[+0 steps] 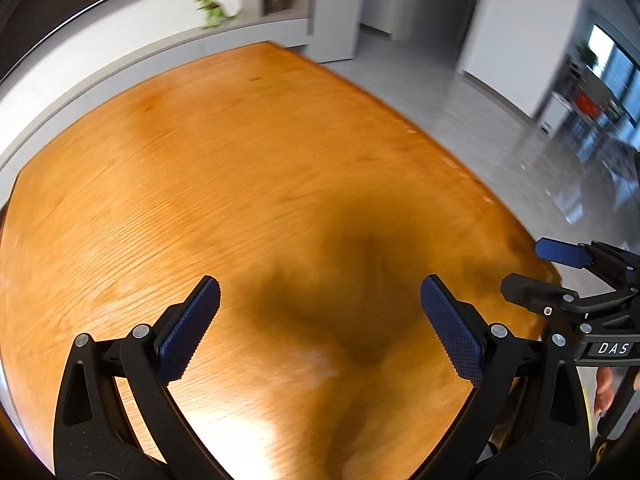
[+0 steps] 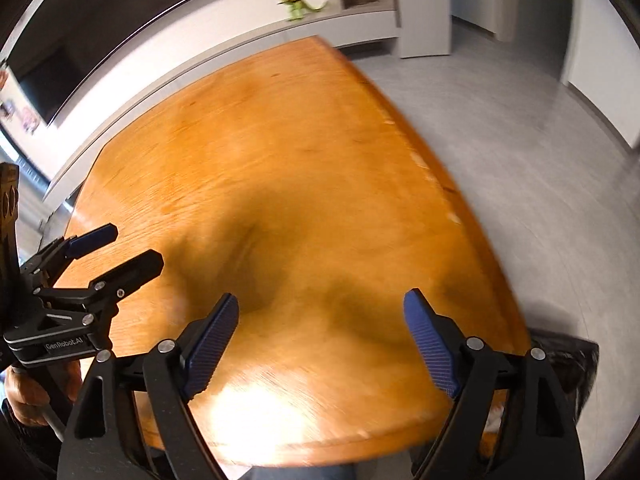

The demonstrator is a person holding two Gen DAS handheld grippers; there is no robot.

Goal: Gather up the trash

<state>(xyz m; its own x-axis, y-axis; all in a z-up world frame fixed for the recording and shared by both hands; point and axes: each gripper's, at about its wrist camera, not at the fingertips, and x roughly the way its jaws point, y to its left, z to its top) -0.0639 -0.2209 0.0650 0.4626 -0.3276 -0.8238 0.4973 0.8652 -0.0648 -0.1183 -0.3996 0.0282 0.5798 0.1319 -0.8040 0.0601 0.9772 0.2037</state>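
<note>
No trash shows on the orange wooden table (image 1: 224, 168) in either view; the same table fills the right wrist view (image 2: 280, 152). My left gripper (image 1: 320, 308) is open and empty above the table's near part. My right gripper (image 2: 322, 320) is open and empty above the near edge. The right gripper also shows at the right of the left wrist view (image 1: 536, 272), jaws apart. The left gripper shows at the left of the right wrist view (image 2: 128, 248), jaws apart. A black plastic bag (image 2: 572, 364) lies below the table's right edge.
A green toy dinosaur (image 2: 296, 2) stands on a white ledge (image 2: 224, 52) behind the table; it also shows blurred in the left wrist view (image 1: 214, 10). Grey floor (image 2: 520, 152) lies to the right. A dark screen (image 2: 60, 60) hangs on the back wall.
</note>
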